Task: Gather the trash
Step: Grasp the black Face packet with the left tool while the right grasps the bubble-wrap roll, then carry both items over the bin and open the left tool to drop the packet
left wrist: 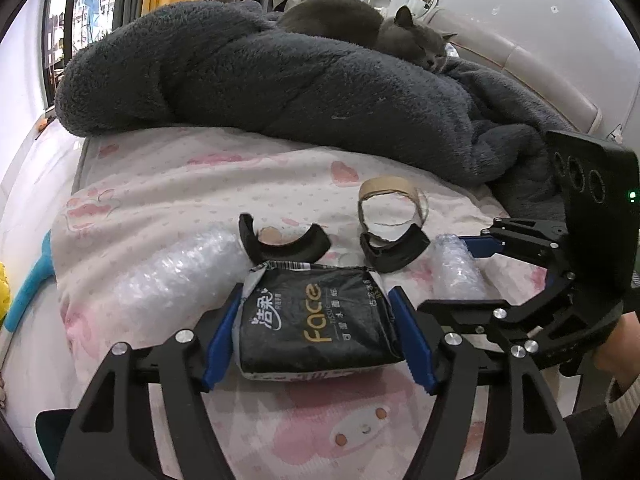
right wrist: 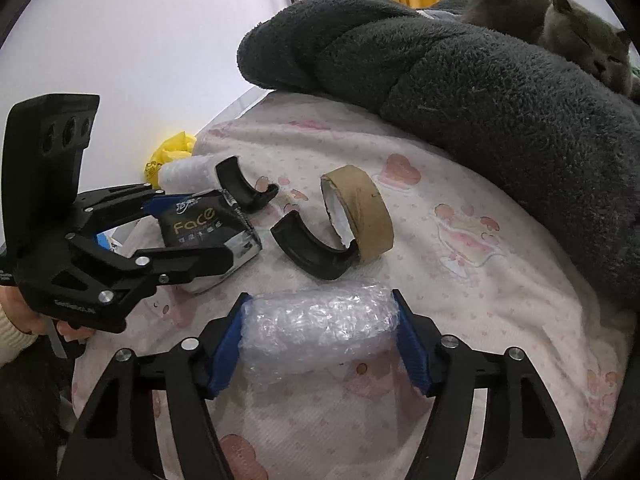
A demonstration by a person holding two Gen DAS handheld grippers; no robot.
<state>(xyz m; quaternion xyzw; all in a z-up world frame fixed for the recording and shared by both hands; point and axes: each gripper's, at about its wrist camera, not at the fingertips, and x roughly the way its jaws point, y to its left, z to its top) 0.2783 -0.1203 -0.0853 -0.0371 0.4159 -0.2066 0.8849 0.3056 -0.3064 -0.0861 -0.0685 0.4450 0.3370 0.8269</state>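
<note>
A black tissue pack [left wrist: 316, 320] printed "Face" lies on the pink bed sheet [left wrist: 200, 184]. My left gripper [left wrist: 318, 340] is shut on it, a blue pad pressing each end. The right wrist view shows the same left gripper [right wrist: 200, 232] around the pack [right wrist: 208, 228]. A small roll of bubble wrap [right wrist: 320, 324] lies crosswise between the blue pads of my right gripper [right wrist: 320, 336], which is shut on it. From the left wrist view the right gripper [left wrist: 464, 276] straddles that roll [left wrist: 456, 272].
A cardboard tape ring [right wrist: 360, 216] and two black curved pieces [right wrist: 312, 252] [right wrist: 244, 188] lie just beyond. A larger bubble wrap roll [left wrist: 180, 272] lies left. A dark fleece blanket [left wrist: 280, 80] with a grey cat [left wrist: 400, 32] fills the far side. A yellow bag [right wrist: 172, 152] sits past the bed's edge.
</note>
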